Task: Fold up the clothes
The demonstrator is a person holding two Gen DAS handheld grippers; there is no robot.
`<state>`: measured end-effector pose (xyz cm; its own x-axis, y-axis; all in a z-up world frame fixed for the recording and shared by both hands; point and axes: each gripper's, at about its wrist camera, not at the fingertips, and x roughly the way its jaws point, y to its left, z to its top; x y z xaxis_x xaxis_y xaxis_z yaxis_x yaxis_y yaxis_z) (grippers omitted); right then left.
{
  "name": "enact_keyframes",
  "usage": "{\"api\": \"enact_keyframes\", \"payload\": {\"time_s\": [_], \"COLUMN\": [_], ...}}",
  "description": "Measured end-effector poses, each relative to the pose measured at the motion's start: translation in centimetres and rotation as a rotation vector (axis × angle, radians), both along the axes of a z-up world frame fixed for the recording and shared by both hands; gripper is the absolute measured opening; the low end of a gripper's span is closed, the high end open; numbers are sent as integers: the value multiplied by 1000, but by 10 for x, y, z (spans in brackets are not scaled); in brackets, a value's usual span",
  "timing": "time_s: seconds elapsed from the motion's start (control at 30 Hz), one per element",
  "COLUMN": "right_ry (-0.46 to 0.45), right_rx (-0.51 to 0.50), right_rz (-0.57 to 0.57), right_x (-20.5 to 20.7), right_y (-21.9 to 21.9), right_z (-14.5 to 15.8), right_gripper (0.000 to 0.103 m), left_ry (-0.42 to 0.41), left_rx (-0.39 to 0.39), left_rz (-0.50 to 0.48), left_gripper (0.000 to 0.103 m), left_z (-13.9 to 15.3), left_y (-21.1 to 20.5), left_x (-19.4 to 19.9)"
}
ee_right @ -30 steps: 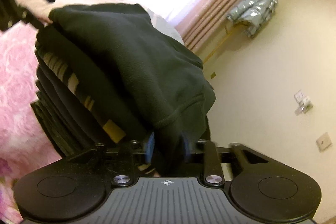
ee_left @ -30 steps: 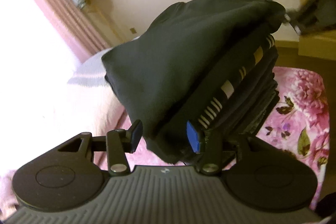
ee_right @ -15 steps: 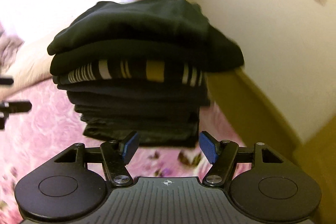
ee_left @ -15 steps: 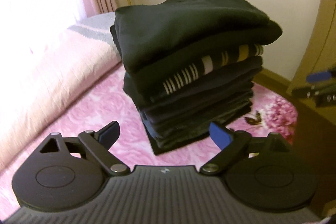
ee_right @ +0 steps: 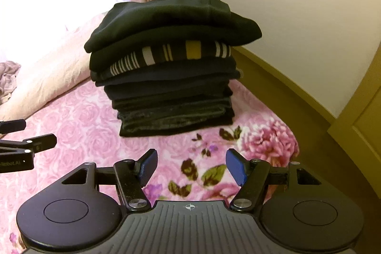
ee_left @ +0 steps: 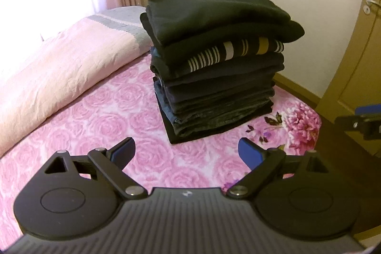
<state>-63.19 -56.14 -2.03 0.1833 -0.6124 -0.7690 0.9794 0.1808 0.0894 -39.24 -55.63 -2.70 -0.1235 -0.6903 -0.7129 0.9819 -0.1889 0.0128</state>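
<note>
Blue-padded jaws are standing spread and empty on both the left gripper [ee_left: 187, 150] and the right gripper [ee_right: 191, 164] — a second ago each was pinching the top black garment [ee_left: 214, 13]. Beyond them, the stack of folded clothes [ee_right: 171, 77] is sitting on the rose blanket [ee_left: 100, 125]. Placing looks finished; next is likely fetching another garment — the crumpled cloth [ee_right: 8, 77] perhaps.

Two gripper-mounted cameras look forward and downward across a rose-patterned bed [ee_left: 100, 111], left view from the left, right view from the right, both near and sharing the stack of folded clothes [ee_left: 214, 58] [ee_right: 166, 68].
</note>
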Motion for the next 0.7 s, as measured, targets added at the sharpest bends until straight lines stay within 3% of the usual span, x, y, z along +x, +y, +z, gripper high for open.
{"api": "enact_keyframes", "payload": {"time_s": [0.13,0.23,0.37,0.7], "right_ry": [31,53,37,-1], "right_rx": [-28,-59,-66,-21], "right_rz": [8,24,71,143], "right_x": [1,0,-11,-51], "right_y": [-4,-9,-18,-24], "right_z": [3,6,9,9], "right_gripper": [69,94,94,94], "left_ry": [-1,26,45,17], "left_rx": [-9,13,35,74], "left_rz": [37,74,124,144], "left_gripper": [91,91,91,91], "left_z": [8,10,11,11], "left_y": [4,3,1,7], "left_x": [1,-3,-19,-72]}}
